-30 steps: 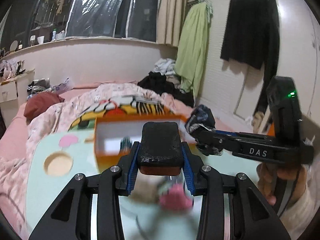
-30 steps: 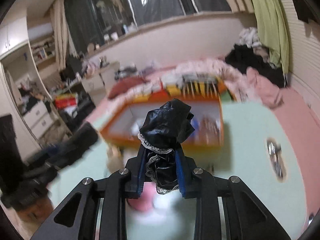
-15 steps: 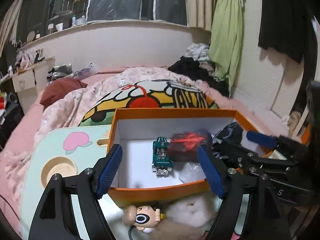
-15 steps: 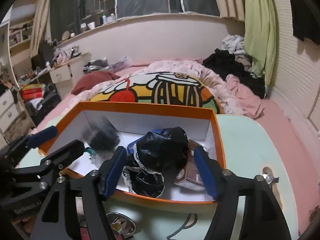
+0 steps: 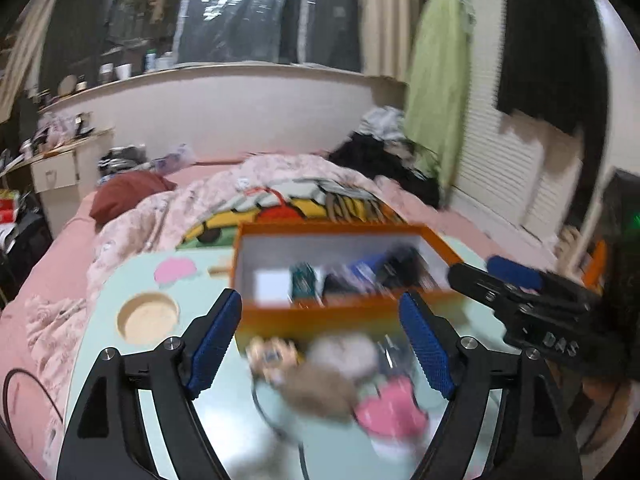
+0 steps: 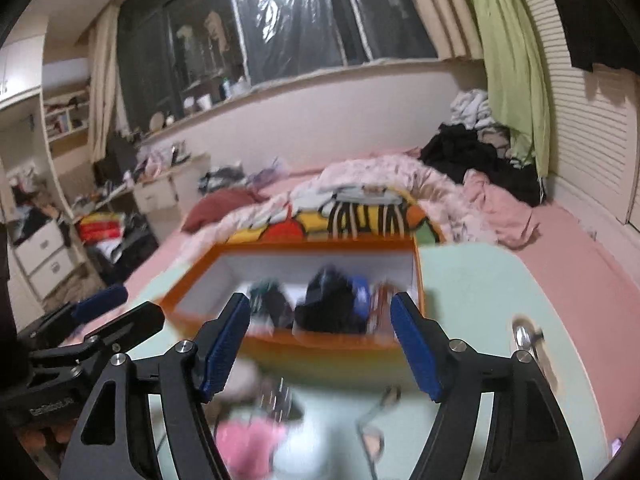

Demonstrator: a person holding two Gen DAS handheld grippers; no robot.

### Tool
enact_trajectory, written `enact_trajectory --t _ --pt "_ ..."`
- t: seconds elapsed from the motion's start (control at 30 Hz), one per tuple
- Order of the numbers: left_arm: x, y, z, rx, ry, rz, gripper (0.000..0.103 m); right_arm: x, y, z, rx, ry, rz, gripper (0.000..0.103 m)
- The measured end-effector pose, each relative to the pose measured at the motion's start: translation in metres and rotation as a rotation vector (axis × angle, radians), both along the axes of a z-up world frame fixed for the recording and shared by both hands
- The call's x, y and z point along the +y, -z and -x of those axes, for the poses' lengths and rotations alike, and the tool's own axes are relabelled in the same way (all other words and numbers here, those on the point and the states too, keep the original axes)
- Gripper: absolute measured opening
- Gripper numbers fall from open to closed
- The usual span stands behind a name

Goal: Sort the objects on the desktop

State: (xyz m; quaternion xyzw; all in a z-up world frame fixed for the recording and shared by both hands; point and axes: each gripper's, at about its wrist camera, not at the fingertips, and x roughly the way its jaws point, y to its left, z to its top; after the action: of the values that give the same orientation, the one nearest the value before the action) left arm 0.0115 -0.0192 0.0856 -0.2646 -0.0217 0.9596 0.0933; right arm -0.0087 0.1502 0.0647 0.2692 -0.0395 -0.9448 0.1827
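An orange box [image 5: 344, 312] with a white inside stands on the pale green table [image 5: 132, 280] and holds several dark items, blurred. It also shows in the right wrist view [image 6: 418, 276], with a black bundle [image 6: 332, 304] inside. My left gripper [image 5: 322, 338] is open and empty, in front of the box, above a small doll [image 5: 270, 356], a brown fluffy thing [image 5: 320, 392] and a pink item [image 5: 390, 412]. My right gripper [image 6: 320, 344] is open and empty, in front of the box. The pink item [image 6: 250, 440] lies below it.
A bed with a pink quilt [image 5: 168, 216] lies behind the table. A round cup recess [image 5: 148, 316] is at the table's left. A metal piece [image 6: 524, 338] sits at the table's right. A black cable [image 5: 280, 428] runs across the table front.
Both grippers have pulled back and up from the box, still open. The black case and the black bundle they dropped stay inside the box.
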Motion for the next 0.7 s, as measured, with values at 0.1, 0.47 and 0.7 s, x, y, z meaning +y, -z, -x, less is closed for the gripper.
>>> enact_trajectory --t 0.1,0.47,0.7 --pt "0.004 0.019 -0.021 -0.065 0.041 0.037 0.081 -0.003 0.017 -0.019 -0.079 -0.032 -0.077 0.075" --pt "0.01 0.091 -0.006 -0.211 -0.063 0.132 0.093 -0.011 0.076 -0.031 -0.213 -0.047 -0.241 0.093" --pt "0.01 0.101 0.019 -0.196 -0.059 0.131 0.093 -0.008 0.079 -0.034 -0.21 -0.05 -0.238 0.094"
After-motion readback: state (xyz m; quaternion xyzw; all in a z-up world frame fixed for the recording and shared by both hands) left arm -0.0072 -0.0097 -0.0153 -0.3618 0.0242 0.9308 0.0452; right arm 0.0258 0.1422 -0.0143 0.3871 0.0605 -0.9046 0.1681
